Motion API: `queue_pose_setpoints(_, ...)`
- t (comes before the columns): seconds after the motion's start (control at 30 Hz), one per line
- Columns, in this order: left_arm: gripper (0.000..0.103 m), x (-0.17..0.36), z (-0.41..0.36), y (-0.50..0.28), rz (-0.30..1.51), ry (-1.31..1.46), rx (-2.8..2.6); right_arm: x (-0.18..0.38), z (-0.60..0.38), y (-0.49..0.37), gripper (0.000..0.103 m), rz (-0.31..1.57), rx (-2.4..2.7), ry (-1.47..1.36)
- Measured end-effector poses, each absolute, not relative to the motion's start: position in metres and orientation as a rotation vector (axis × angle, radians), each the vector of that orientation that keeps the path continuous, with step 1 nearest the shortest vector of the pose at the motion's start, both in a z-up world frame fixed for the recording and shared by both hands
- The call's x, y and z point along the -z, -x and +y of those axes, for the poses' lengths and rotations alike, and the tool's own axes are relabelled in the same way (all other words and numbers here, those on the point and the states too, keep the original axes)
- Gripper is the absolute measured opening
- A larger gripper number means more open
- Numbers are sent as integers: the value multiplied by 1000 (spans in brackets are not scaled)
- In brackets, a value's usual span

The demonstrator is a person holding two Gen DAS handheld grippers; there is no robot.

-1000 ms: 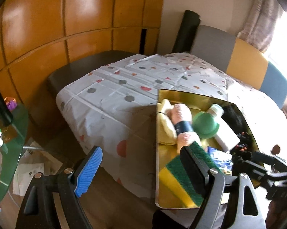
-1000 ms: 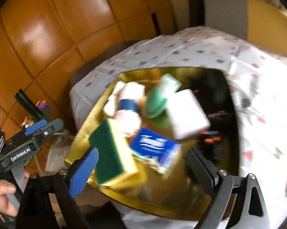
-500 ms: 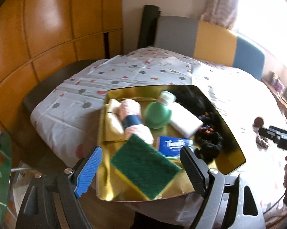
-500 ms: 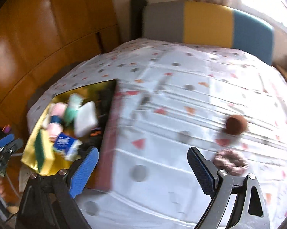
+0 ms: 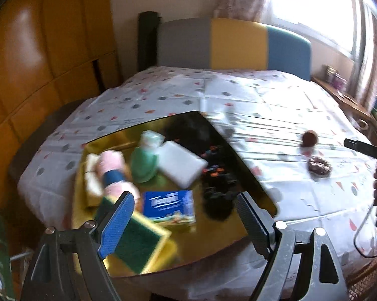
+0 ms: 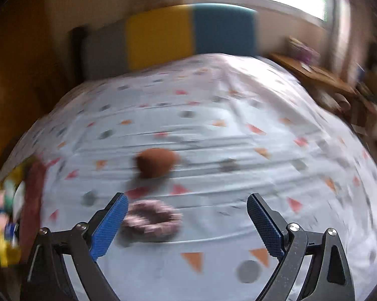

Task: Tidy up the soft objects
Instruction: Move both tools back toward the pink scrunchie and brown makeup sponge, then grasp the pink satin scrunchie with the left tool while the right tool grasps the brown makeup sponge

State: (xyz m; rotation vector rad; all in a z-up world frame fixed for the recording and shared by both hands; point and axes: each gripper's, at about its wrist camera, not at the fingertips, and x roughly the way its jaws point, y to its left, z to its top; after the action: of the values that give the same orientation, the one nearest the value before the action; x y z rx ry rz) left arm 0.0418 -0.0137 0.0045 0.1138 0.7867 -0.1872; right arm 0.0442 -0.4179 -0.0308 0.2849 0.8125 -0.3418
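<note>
A gold tray [image 5: 228,235] on the patterned tablecloth holds a green-and-yellow sponge [image 5: 140,245], a blue tissue pack [image 5: 169,205], a white sponge [image 5: 180,165], a green soft bottle [image 5: 145,161], a pink roll with a blue band [image 5: 113,173] and black items [image 5: 213,188]. My left gripper [image 5: 183,223] is open and empty above the tray's near edge. My right gripper [image 6: 185,223] is open and empty over the cloth, above a pinkish-brown scrunchie [image 6: 150,219], which also shows in the left wrist view [image 5: 318,165]. A brown ball [image 6: 155,163] lies beyond the scrunchie; it also shows in the left wrist view [image 5: 310,138].
A bench back in grey, yellow and blue [image 5: 233,47] stands behind the table. Orange wood panelling [image 5: 38,62] fills the left. A wooden shelf with small items [image 6: 321,75] is at the right by the window. The tray's edge [image 6: 2,250] shows at far left in the right wrist view.
Both views have swung to the right. My right gripper has moved from over the tray to over the scrunchie and ball. My left gripper now faces the tray straight on.
</note>
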Motion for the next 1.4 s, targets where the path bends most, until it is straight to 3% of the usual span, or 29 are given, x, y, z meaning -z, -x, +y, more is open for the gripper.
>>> queue_pose_setpoints(0.13, 85, -3, -44, -50, 817, -112, 273, 32, -456, -31, 96, 783, 443, -448)
queue_pose_setpoints(0.73, 79, 51, -248, -91, 970, -255, 675, 41, -487, -16, 97, 784, 514, -653)
queue_pose_setpoints(0.9, 85, 68, -292, -105, 965, -288, 713, 41, -490, -14, 98, 769, 500, -689)
queue_pose_setpoints(1.03, 102, 86, -313, -121, 987, -282, 707, 43, -491, -13, 98, 768, 483, -724)
queue_pose_setpoints(1.2, 101, 104, -332, -130, 1010, -330, 691, 43, -491, -15, 98, 766, 462, -745)
queue_pose_setpoints(1.3, 67, 108, -334, -132, 979, -358, 655, 44, -490, -15, 98, 767, 457, -746)
queue_pose_setpoints(1.33, 40, 106, -333, -131, 970, -357, 666, 44, -490, -16, 98, 768, 458, -742)
queue_pose_setpoints(1.37, 26, 104, -331, -131, 971, -349, 680, 44, -489, -16, 98, 769, 459, -738)
queue_pose_setpoints(1.4, 25, 101, -324, -130, 978, -322, 696, 44, -489, -16, 98, 770, 459, -734)
